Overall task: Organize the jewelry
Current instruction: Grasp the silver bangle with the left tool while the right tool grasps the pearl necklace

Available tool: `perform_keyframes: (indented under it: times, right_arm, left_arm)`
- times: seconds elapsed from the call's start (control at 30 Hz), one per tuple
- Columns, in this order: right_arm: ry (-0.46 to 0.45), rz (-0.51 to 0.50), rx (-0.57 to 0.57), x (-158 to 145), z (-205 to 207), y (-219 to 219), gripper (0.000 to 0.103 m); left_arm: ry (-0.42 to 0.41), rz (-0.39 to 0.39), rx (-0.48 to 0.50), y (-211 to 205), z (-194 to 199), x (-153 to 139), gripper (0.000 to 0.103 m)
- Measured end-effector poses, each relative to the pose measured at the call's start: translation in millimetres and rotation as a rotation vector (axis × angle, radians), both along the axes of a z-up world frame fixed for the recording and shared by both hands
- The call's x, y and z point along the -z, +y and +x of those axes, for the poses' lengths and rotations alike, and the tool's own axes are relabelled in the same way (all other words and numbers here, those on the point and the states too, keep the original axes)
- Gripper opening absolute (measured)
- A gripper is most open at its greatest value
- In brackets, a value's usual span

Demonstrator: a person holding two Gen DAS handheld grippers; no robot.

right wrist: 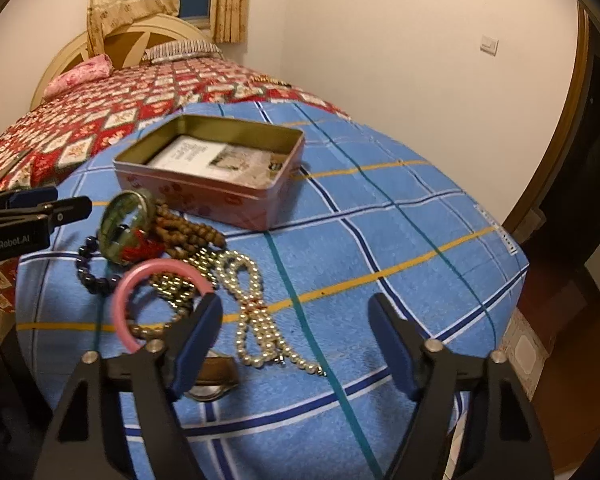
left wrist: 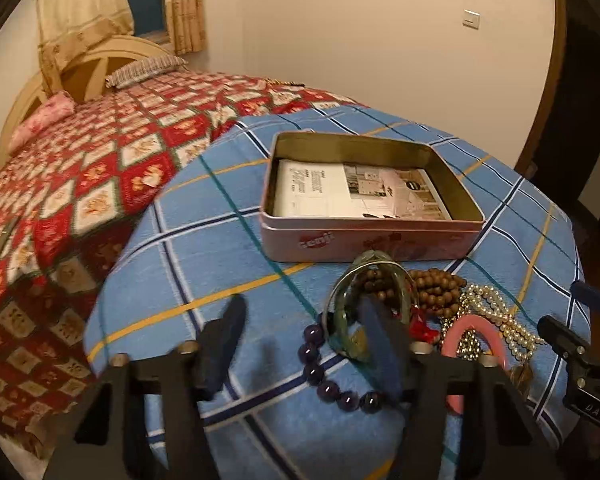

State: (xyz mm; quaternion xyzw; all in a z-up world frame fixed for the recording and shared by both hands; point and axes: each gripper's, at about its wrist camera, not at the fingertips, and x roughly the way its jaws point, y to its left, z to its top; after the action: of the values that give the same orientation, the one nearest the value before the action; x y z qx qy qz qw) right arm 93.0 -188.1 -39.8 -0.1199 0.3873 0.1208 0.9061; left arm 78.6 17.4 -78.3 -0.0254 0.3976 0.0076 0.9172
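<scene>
An open pink tin (left wrist: 370,242) (right wrist: 204,194) with a printed card inside stands on a blue checked cloth. In front of it lies a pile of jewelry: a green bangle (left wrist: 342,304) (right wrist: 126,226), brown wooden beads (left wrist: 436,286) (right wrist: 188,232), a dark purple bead bracelet (left wrist: 328,380) (right wrist: 92,276), a pink bangle (left wrist: 480,332) (right wrist: 140,284), a pearl necklace (left wrist: 500,316) (right wrist: 256,320) and gold beads (right wrist: 176,284). My left gripper (left wrist: 306,348) is open, its right finger at the green bangle. My right gripper (right wrist: 296,340) is open over the pearls.
The cloth (left wrist: 204,248) covers a rounded surface beside a bed with a red patterned quilt (left wrist: 80,184) and pillows. A wall and a dark doorway (right wrist: 596,160) stand at the right. A watch (right wrist: 216,380) lies under my right gripper's left finger.
</scene>
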Motion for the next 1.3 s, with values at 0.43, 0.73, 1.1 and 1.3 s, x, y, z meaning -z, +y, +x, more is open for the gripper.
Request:
perform_keyframes:
  times: [0.43,0.73,1.1,1.3]
  right_arm:
    - [0.04,0.005,-0.022,11.9,5.7,2.0,0.065]
    - [0.06,0.018,-0.02,15.7,9.8,-1.6,0.05]
    - [0.087,0.033,-0.055,20.3,14.3,1.0,0.044]
    - [0.111,0.025,-0.098,26.6,17.0,12.3,0.039]
  left_arm:
    - [0.009,-0.061,0.072,-10.6,20.5,11.5,0.011]
    - [-0.037,-0.098,0.089,-12.2,-0.9,-5.8,0.007]
    - [-0.082,-0.074,0.116,-19.9,-30.7,-20.1,0.007]
    - [-0.091,-0.086,0.114,-17.4,-32.2,-22.5,0.007]
